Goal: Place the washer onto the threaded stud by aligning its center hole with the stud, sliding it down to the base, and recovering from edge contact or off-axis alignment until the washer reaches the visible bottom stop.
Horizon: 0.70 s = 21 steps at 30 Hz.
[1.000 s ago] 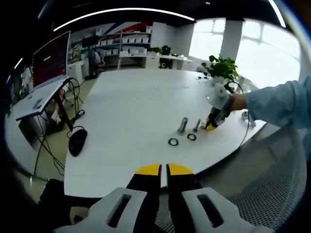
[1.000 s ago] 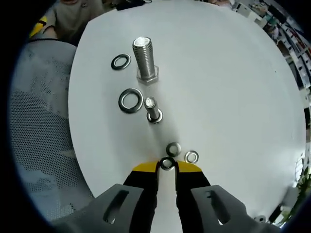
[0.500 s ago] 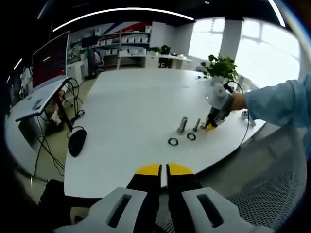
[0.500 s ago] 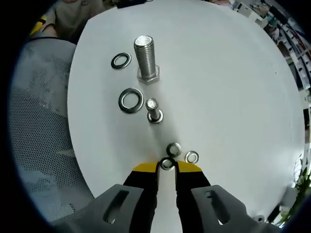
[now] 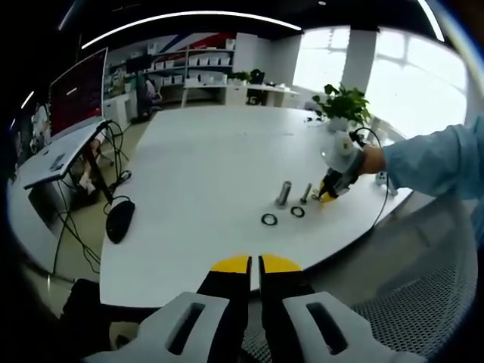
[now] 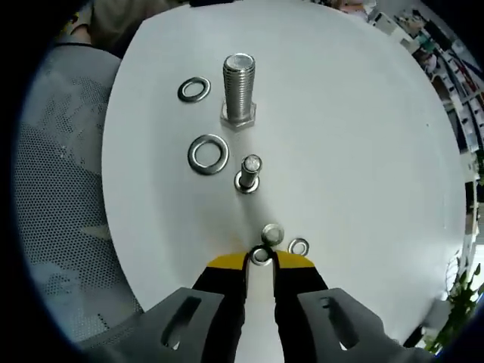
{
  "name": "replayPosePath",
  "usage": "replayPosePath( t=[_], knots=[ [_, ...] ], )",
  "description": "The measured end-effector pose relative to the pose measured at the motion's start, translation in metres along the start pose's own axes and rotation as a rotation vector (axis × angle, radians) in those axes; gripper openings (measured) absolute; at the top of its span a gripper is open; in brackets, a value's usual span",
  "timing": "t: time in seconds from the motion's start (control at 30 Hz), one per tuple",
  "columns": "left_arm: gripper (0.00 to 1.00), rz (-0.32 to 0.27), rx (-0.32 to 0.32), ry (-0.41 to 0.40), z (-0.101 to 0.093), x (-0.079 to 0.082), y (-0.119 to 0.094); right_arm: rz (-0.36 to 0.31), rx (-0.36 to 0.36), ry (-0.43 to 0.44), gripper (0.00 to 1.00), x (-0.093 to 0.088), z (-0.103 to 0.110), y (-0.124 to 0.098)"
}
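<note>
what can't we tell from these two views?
- Right gripper view: whether the right hand-held gripper actually clamps the small steel washer or just brackets it; the yellow tips hide its edges.
- Left gripper view: the small threaded stud and the dark washers are too small for detail.

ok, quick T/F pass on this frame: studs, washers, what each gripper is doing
1. The right gripper is shut on a small washer. True.
2. The large stud lies on its side. False: it stands upright on its hex head.
3. A washer already sits on the small stud. False: its shank looks bare.
4. Two large washers lie flat on the table beside the studs. True.
5. The left gripper holds a washer. False: its jaws are together with nothing between them.
</note>
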<state>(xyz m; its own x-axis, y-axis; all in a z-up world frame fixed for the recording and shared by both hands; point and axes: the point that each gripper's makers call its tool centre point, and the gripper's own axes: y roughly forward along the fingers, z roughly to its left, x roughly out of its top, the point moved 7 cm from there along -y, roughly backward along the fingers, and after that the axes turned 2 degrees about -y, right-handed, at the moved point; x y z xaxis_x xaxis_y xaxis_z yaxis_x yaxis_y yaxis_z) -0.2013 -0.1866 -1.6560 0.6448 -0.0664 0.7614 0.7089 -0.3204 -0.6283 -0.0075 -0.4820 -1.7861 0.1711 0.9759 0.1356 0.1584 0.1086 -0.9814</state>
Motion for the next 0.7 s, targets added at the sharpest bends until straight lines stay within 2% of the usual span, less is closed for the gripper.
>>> replayPosePath(
  t=[0.13,0.17,0.33,0.47,0.7],
  knots=[
    [0.01,-0.004,0.005,-0.004,0.001,0.000,0.000,-0.030,-0.017,-0.031,0.14,-0.002,-0.001,-0.002],
    [0.01,-0.004,0.004,-0.004,0.001,0.000,0.000,-0.085,-0.035,0.027,0.14,-0.001,-0.002,-0.001],
    [0.01,-0.003,0.000,-0.003,0.000,0.000,-0.001,-0.081,-0.029,0.020,0.14,-0.010,0.004,-0.005],
    [0.01,-0.005,0.000,-0.002,0.000,0.000,-0.001,-0.109,-0.036,0.004,0.14,-0.008,0.007,-0.017],
    [0.01,0.011,-0.009,0.008,-0.001,-0.002,-0.001,-0.189,-0.061,-0.015,0.14,0.005,0.007,-0.043]
  ],
)
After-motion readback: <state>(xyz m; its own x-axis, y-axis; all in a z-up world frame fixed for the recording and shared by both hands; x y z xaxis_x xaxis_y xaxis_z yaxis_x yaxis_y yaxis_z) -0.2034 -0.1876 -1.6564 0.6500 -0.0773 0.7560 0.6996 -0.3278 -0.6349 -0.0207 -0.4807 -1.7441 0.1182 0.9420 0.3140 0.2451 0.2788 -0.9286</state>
